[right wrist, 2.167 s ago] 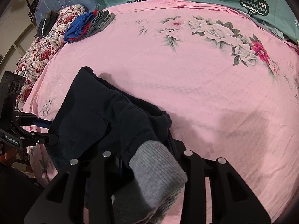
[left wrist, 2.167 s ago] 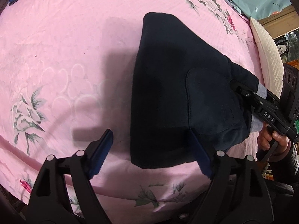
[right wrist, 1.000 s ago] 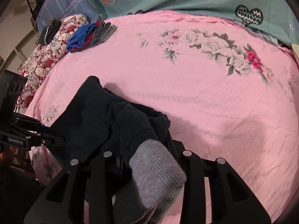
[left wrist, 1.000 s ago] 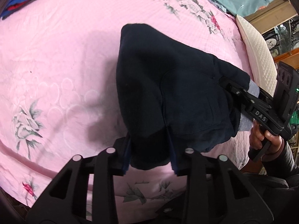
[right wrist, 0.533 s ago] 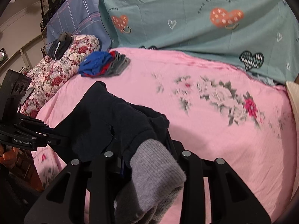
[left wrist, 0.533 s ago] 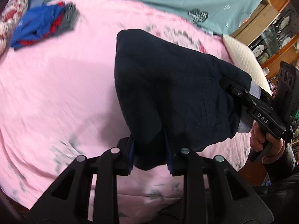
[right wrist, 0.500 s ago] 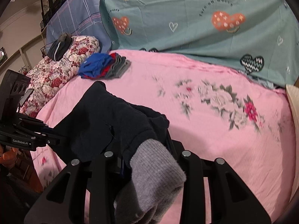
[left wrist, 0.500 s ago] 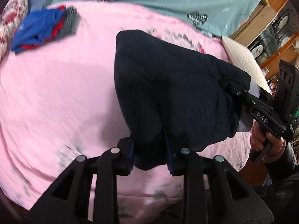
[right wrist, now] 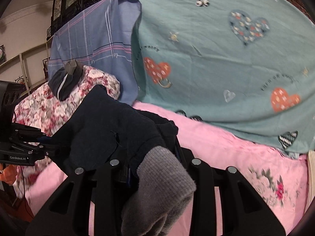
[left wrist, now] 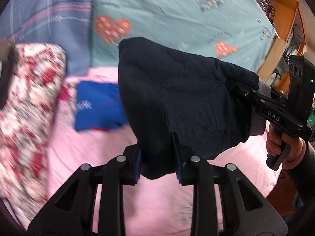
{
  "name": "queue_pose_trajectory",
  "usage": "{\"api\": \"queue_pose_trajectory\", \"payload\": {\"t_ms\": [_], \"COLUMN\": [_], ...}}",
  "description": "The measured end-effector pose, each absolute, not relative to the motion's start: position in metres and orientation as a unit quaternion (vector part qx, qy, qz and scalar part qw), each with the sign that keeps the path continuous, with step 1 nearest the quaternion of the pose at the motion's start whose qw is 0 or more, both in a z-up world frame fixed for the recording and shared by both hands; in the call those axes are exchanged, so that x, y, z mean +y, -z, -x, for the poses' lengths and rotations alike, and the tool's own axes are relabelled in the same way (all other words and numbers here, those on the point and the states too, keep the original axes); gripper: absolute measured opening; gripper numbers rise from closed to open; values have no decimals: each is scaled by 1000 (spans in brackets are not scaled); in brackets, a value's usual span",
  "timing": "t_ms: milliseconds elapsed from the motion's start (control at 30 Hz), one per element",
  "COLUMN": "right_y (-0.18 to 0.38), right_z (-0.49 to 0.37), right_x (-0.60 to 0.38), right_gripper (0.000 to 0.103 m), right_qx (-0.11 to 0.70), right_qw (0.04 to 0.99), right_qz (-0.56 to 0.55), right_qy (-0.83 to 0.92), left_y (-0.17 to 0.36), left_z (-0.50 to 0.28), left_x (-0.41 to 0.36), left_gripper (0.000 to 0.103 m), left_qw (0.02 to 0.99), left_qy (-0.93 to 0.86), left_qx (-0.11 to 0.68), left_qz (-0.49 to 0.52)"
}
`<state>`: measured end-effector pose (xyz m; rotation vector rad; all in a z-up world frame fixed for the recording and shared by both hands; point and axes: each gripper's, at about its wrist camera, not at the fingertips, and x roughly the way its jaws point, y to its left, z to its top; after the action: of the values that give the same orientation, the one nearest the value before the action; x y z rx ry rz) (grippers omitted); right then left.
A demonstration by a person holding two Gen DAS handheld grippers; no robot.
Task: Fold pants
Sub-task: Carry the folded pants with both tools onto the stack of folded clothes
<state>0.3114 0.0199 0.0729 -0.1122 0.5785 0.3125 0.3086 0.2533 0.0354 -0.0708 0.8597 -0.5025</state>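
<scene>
The folded dark navy pants (left wrist: 177, 102) with a grey ribbed cuff (right wrist: 159, 181) hang in the air above the pink bed (left wrist: 161, 202), held between both grippers. My left gripper (left wrist: 157, 163) is shut on the pants' lower edge. My right gripper (right wrist: 153, 169) is shut on the cuffed end; it also shows at the right of the left wrist view (left wrist: 261, 102). In the right wrist view the pants (right wrist: 106, 125) stretch left to the left gripper (right wrist: 33, 147).
A folded blue garment (left wrist: 96, 106) lies on the pink floral sheet near a red floral quilt pile (right wrist: 49, 108) with a dark garment (right wrist: 67, 80) on top. A teal heart-print sheet (right wrist: 226, 63) and a blue plaid sheet (right wrist: 90, 45) hang behind the bed.
Both grippers have lifted the pants off the bed and tilted up towards the headboard. The left gripper, open 2.2 s ago, closed on the pants' edge.
</scene>
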Motion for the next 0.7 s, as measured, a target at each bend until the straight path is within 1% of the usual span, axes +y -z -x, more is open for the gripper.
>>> {"api": "queue_pose_trajectory", "payload": {"t_ms": [167,333,533,667,700], "right_y": [-83,-70,-16,42,56], "right_z": [-383,-450,-524,-560,-565], "right_x": [74,104,115,109,105], "right_gripper": [34,34,34,34,34], "right_qx": [297,328,392,457,471], "right_qw": [939,926,899,869,864], "right_qz": [51,50,28,4,-1], "right_qy": [-164,-179,-193,-187,-180], "left_y": [-48,-34,13,62,73], "left_z": [-368,-414,-467,-499,-504], "left_x": [306,330,341,347,347], "left_gripper": [27,27,27,28,30], "left_qw": [888,891,880,857,853], "left_qy": [217,192,162,160,158], "left_qx": [403,408,444,486,493], "left_qz": [40,55,48,63,64]}}
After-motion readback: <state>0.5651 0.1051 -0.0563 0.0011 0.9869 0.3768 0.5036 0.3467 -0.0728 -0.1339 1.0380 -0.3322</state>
